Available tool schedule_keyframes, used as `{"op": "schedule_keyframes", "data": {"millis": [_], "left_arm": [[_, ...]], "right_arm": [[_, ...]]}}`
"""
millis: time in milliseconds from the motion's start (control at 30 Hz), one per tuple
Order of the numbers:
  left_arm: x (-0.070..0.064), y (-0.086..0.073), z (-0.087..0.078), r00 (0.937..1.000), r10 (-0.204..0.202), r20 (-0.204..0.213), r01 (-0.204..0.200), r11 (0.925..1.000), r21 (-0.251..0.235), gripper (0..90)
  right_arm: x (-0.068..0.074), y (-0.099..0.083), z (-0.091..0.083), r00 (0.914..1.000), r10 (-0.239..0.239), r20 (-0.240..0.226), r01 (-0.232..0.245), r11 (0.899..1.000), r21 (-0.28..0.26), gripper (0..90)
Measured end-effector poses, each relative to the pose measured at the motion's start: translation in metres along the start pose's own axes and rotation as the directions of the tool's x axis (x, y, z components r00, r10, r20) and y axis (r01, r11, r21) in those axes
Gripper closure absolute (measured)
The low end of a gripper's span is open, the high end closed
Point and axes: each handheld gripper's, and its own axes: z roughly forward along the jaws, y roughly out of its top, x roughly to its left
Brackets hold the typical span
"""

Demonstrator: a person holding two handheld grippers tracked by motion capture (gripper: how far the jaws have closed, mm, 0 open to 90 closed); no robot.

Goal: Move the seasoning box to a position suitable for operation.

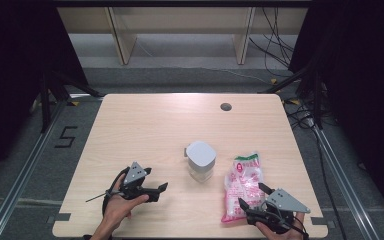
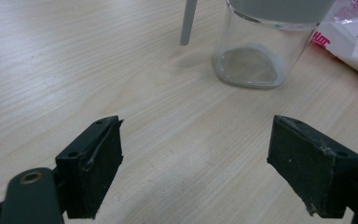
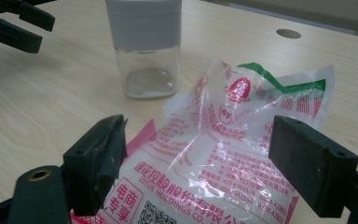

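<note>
Pale wood-grain bench (image 1: pixel 145 125). Black right tongs (image 3: pixel 193 163); between them, clear bag (image 3: pixel 223 154) printed pink-red, green stripe at top. Beyond it, clear glass jar (image 3: pixel 147 70) with light grey lid (image 3: pixel 142 23).

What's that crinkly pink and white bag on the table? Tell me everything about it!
The plastic bag is clear, crinkled film printed with pink and red writing, a red round logo and a green stripe near its top. White grains show through it. It lies flat on the wooden table, just right of the glass jar with the grey lid. The right gripper hovers open over its near end, one of the fingers on each side, not pinching it yet.
</note>
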Motion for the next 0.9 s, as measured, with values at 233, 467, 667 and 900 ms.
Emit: {"op": "schedule_keyframes", "data": {"millis": [233, 467, 667, 900], "left_arm": [[0.005, 0.001, 0.001, 0.9999, -0.011, -0.01, 0.011, 0.9999, 0.008, 19.3], [0.011, 0.011, 0.011, 0.9996, -0.027, -0.001, 0.027, 0.9995, -0.014, 25.9], [0.017, 0.018, 0.022, 0.9999, 0.004, 0.012, -0.004, 1.0, -0.001, 34.0], [0.016, 0.027, 0.032, 0.9987, 0.049, 0.012, -0.049, 0.9985, -0.026, 43.1]], "right_arm": [[0.0, -0.001, 0.0, 0.9999, 0.01, 0.007, -0.01, 1.0, 0.005, 19.8], [-0.001, 0.0, 0.001, 0.9999, 0.011, -0.007, -0.011, 1.0, -0.001, 19.8], [-0.002, 0.0, 0.003, 0.9999, -0.009, -0.009, 0.009, 1.0, -0.001, 20.2], [0.0, -0.001, 0.003, 0.9997, 0.026, -0.003, -0.026, 1.0, -0.003, 20.2]]}}
